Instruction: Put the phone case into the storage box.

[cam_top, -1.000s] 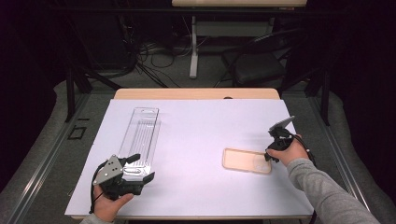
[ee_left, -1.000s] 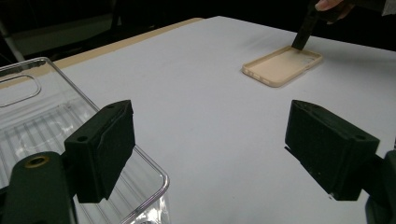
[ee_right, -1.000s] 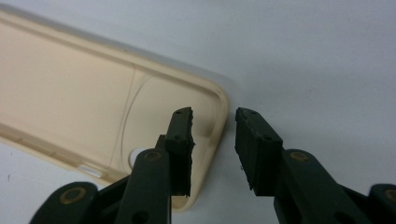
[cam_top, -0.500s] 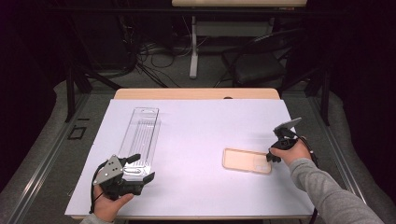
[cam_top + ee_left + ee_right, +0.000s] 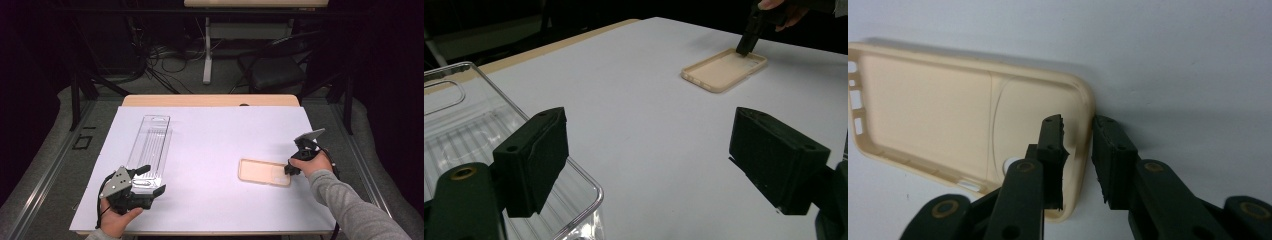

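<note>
Tray point(image 5: 150, 150) left — phone case point(image 5: 264, 172) right

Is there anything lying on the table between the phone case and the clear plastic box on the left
Nothing visible does. The white table cover lies bare between the beige phone case and the clear plastic box.

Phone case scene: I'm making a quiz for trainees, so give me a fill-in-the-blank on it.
1. The right tool straddles the ____ wall of the cream phone case.
2. The phone case lies with its hollow side facing ____.
3. The left tool sits at the near end of a clear plastic ____.

Missing: end; up; tray
</note>
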Motion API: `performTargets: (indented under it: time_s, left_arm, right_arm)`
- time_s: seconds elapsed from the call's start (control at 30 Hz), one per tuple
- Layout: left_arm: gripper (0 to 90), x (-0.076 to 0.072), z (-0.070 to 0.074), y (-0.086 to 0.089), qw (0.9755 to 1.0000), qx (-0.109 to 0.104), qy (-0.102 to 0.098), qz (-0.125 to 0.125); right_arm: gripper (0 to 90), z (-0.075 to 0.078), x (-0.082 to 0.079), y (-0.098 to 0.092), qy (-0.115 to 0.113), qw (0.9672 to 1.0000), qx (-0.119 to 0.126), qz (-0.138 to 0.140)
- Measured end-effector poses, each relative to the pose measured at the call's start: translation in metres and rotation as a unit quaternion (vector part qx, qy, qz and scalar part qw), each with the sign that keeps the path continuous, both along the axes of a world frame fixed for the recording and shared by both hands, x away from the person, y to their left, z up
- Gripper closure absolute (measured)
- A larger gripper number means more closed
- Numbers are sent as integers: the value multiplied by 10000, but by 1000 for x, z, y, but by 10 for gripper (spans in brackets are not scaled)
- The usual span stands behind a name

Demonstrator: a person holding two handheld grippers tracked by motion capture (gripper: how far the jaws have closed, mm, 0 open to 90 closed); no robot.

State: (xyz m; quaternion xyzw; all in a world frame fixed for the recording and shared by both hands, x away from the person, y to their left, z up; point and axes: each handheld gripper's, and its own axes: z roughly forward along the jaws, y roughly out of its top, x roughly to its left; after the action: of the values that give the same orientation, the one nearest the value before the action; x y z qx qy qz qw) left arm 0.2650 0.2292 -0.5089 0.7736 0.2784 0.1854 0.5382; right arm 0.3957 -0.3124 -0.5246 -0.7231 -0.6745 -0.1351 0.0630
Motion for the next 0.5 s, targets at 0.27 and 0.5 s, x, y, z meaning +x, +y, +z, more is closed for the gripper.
performTargets:
  time_s: [0.27, 0.5]
  left_arm:
    - [160, 0, 0, 0, 10000, -2, -2, 1]
    - [160, 0, 0, 0, 10000, -8, 0, 0]
  right_arm:
    - [764, -2, 1, -1, 55, 9999, 71, -87]
    - [785, -3, 1, -2, 36, 9998, 60, -177]
